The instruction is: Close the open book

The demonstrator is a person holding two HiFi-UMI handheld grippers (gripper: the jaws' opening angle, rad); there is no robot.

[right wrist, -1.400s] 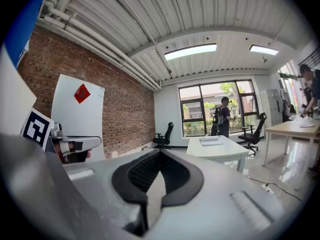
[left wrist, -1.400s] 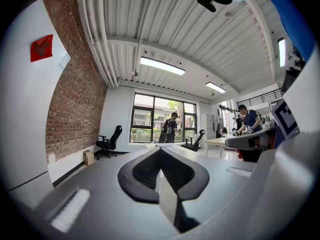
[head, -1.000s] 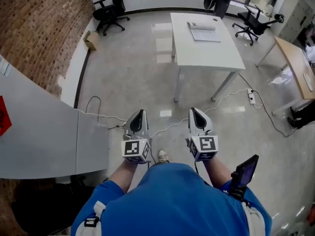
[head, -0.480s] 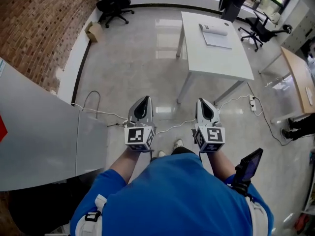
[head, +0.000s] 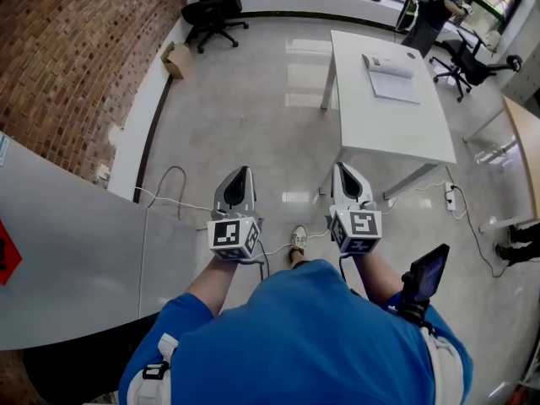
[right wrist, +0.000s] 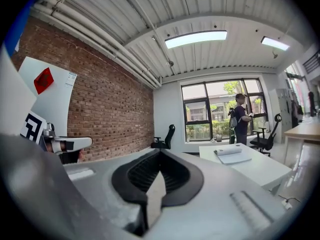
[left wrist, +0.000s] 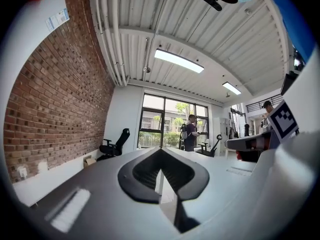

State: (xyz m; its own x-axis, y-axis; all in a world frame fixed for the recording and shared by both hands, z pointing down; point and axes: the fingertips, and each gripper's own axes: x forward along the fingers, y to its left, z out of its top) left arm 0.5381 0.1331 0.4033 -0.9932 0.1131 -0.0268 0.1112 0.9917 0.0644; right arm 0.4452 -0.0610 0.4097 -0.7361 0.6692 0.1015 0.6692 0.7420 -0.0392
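Table [head: 390,129]: open book [head: 391,77], perhaps faint in left gripper view; left hand-held gripper [head: 239,175], right hand-held gripper [head: 343,171] clenched.

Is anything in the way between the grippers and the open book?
Nothing visible does. Only floor with a cable lies between the left gripper, the right gripper and the table; the book rests at its far end.

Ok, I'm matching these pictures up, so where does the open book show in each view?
Head view: the open book is at upper right, on the white table.
Left gripper view: not in it.
Right gripper view: right of centre, on the same table, before the windows.
Shared landmark: the black chair by the brick wall.
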